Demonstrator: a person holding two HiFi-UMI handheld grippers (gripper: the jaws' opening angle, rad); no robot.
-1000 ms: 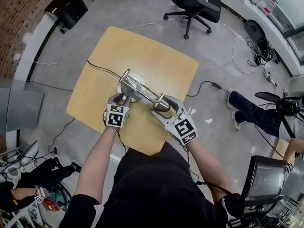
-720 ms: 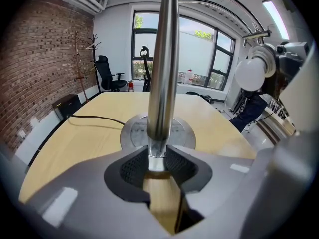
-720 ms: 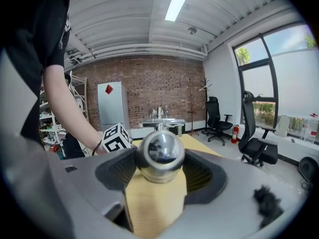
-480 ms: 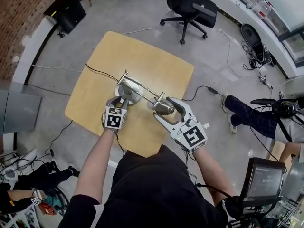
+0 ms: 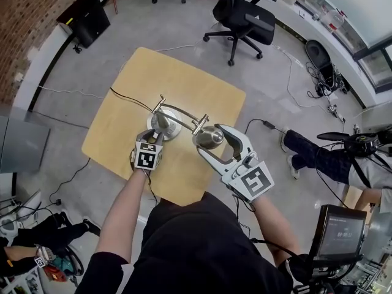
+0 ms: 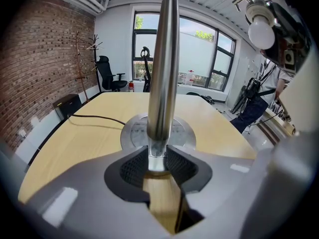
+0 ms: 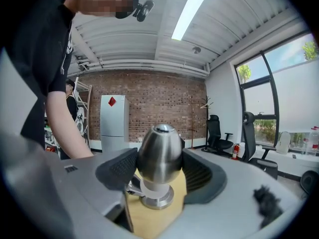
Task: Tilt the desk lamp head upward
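Brick wall (image 5: 33, 23) and grey floor (image 5: 288, 90) frame the square wooden surface (image 5: 116, 136) at which we stand, with a black office chair (image 5: 248, 18) well beyond its far edge. On the surface stands the desk lamp (image 5: 181, 115), its round metal base (image 6: 130, 133) near the middle and a dark cable (image 5: 130, 97) trailing off to the far left corner. Our left gripper (image 6: 157, 164) is clamped narrowly on the lamp's upright post (image 6: 163, 68) just above the base, both pads pressed against the metal. Our right gripper (image 7: 159, 169) holds the lamp head (image 5: 208, 137), the jaws spread wide with a pad bearing on either flank of the egg-shaped steel shade. That head hangs at the near end of the lamp's thin arm, just to the right of the base and above the surface. From the left gripper view, the white bulb (image 6: 261, 31) shows high at the right.
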